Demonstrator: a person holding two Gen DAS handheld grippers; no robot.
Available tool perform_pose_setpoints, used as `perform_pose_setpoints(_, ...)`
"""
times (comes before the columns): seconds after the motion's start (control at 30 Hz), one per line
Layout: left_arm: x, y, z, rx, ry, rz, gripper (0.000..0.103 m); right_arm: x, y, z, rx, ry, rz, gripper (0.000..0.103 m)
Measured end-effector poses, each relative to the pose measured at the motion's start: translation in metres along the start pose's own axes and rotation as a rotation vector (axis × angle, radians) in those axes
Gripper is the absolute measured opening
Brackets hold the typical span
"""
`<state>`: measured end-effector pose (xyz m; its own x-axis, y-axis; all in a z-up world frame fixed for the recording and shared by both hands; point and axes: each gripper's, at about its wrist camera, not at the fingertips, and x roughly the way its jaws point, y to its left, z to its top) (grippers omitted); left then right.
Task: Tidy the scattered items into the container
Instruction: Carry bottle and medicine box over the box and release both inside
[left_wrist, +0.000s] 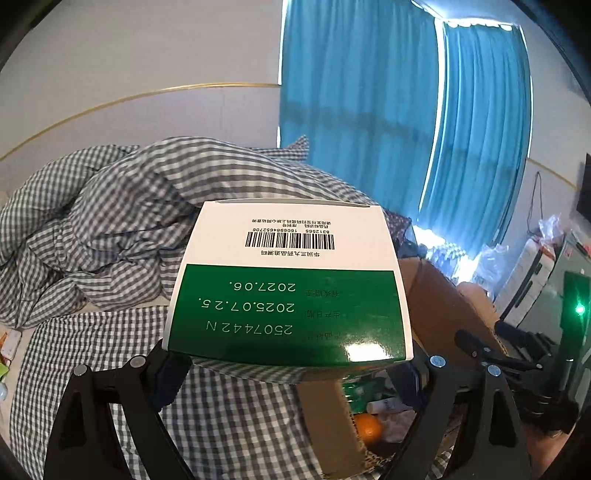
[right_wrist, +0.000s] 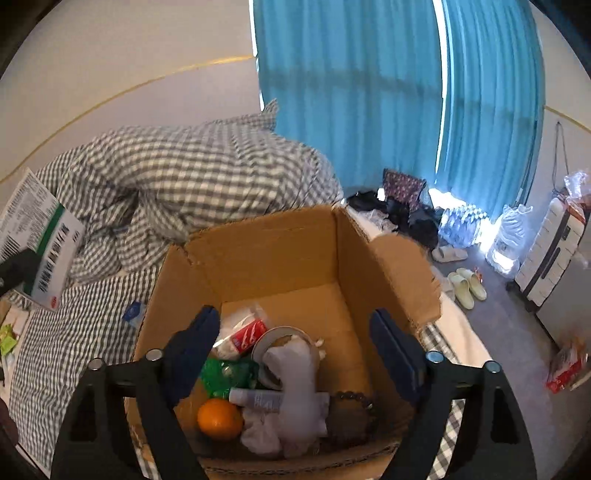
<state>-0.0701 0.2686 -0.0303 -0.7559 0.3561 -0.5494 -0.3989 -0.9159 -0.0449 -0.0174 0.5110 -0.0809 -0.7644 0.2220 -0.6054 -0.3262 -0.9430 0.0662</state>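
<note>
Gripping the green-and-white box (left_wrist: 288, 284) in my left gripper (left_wrist: 295, 363), my spread, empty right gripper (right_wrist: 295, 354) hangs over the cardboard box (right_wrist: 258, 243) beside the rumpled checked duvet (right_wrist: 207, 173).

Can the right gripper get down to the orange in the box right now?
Probably yes: the right gripper hangs open above the cardboard box, and the orange lies uncovered near its front-left corner.

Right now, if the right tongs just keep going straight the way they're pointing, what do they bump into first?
Probably the pile inside the cardboard box: the open, empty right tongs aim down into it, and the white stuffed toy lies nearest that line, with the orange to its left. Depth is unclear.
</note>
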Motion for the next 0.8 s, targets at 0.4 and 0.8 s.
perform_pose_setpoints(0.4, 0.028, -0.054, -0.003, 0.052, 0.026, -0.053, 0.093, -0.015, -0.041, 0.001, 0.049, -0.015, -0.046, 0.088)
perform_pose_setpoints(0.8, 0.052, -0.085, -0.003, 0.051, 0.066, -0.100, 0.103, -0.034, -0.063, 0.000, 0.062, -0.042, -0.076, 0.092)
